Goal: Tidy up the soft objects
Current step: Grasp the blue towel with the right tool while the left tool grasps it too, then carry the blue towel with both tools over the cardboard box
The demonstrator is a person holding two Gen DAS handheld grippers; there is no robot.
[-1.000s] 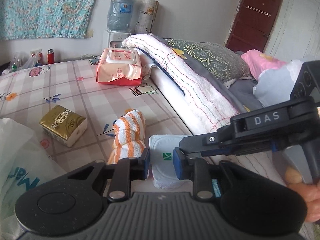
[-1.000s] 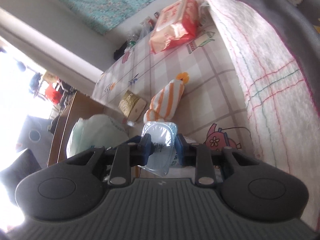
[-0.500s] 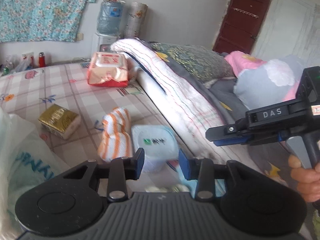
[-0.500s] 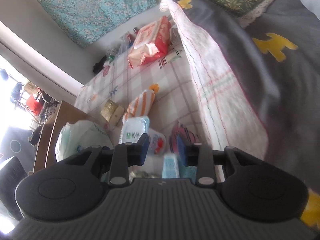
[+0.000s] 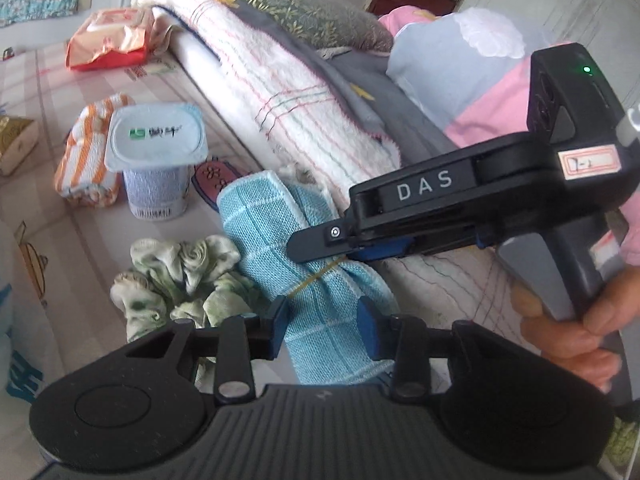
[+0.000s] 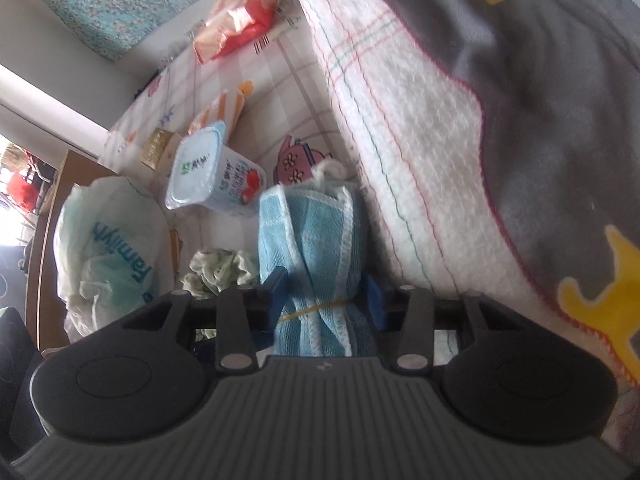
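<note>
The blue towel roll [image 5: 280,236] looks like rough woven cloth. Beside it, the yogurt cup [image 5: 157,160] is smooth plastic with a shiny lid. The green scrunchie [image 5: 180,276] looks like soft crinkly cloth.

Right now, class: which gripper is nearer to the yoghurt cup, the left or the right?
Neither clearly. Both grippers straddle the rolled blue towel, the left gripper at its near end, the right gripper at the elastic band. The yoghurt cup stands apart, beyond the towel.
</note>
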